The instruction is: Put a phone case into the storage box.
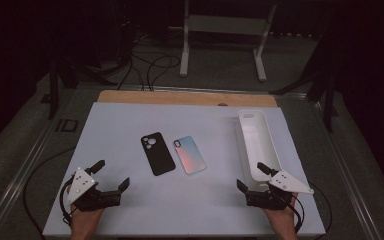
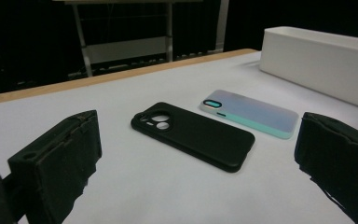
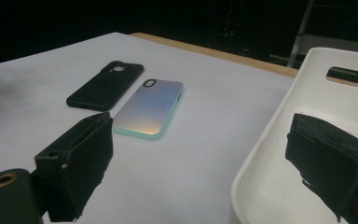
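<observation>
Two phone cases lie side by side in the middle of the white table: a black case point(image 1: 157, 153) point(image 2: 193, 135) point(image 3: 106, 85) and, to its right, an iridescent case with a teal edge point(image 1: 189, 154) point(image 2: 251, 112) point(image 3: 151, 107). A long white tray point(image 1: 257, 145) point(image 2: 321, 60) point(image 3: 279, 186) stands at the right. My left gripper point(image 1: 111, 175) point(image 2: 200, 168) rests near the front left of the table, open, with nothing between its jaws. At the front right my right gripper point(image 1: 252, 176) point(image 3: 200, 172) is open too, its far jaw over the tray's near end.
The white tabletop point(image 1: 130, 125) has a wooden strip point(image 1: 185, 98) along its far edge. A white metal stand point(image 1: 225, 35) and cables point(image 1: 150, 65) lie on the floor beyond. A person's hands hold both grippers at the table's front edge.
</observation>
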`<state>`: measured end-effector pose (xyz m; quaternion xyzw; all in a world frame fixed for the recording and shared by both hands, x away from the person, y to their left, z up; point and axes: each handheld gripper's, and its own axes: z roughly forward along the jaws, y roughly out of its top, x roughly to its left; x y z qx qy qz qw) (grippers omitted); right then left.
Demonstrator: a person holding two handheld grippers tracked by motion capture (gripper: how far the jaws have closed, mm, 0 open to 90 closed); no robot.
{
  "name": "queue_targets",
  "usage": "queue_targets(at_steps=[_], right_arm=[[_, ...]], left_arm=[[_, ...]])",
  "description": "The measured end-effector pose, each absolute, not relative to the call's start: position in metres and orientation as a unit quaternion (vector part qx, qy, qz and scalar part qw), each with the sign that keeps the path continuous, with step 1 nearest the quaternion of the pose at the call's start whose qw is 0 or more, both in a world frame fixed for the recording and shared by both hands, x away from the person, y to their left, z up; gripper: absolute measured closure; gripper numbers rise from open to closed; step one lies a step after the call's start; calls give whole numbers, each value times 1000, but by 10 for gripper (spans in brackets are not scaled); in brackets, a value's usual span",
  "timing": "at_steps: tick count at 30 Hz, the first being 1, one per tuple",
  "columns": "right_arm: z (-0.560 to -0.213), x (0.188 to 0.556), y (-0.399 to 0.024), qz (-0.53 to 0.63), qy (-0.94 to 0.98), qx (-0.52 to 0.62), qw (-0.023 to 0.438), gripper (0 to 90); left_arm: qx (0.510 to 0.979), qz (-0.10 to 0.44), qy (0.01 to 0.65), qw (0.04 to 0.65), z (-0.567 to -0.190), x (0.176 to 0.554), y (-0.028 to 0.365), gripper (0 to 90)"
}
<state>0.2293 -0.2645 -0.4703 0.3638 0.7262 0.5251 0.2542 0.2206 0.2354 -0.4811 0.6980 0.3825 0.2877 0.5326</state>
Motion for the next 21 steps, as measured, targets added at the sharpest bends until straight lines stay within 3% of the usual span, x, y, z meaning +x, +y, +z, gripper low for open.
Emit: queue_targets(at_steps=[21], right_arm=[[-446,243,-230,490,753,365,246,71]], left_arm=[[697,299,393,520,-482,220,235,12]])
